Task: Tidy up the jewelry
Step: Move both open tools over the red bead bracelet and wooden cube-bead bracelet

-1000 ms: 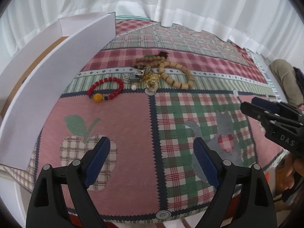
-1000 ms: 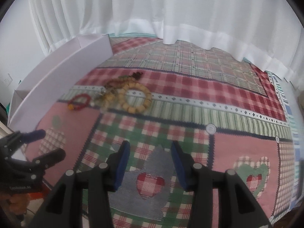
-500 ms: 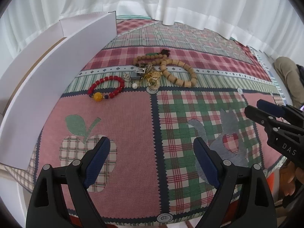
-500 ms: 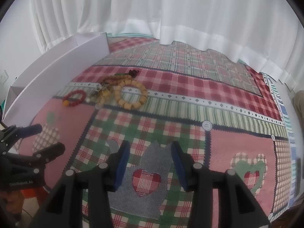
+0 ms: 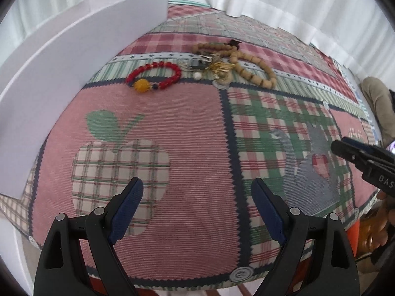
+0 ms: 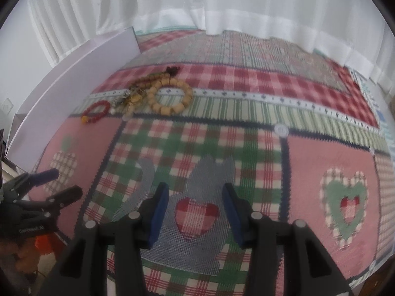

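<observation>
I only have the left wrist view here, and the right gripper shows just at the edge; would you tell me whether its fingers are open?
Observer: Yes, the right gripper is open, with nothing between its fingers.
Operator: Thank you. What is it aimed at?
Observer: In its own view the fingers frame the checked heart on the grey cat patch; the jewelry lies well beyond that, up and to the left.
Operator: Is there anything to its right?
Observer: Only cloth shows there, with a green heart patch on pink.
</observation>
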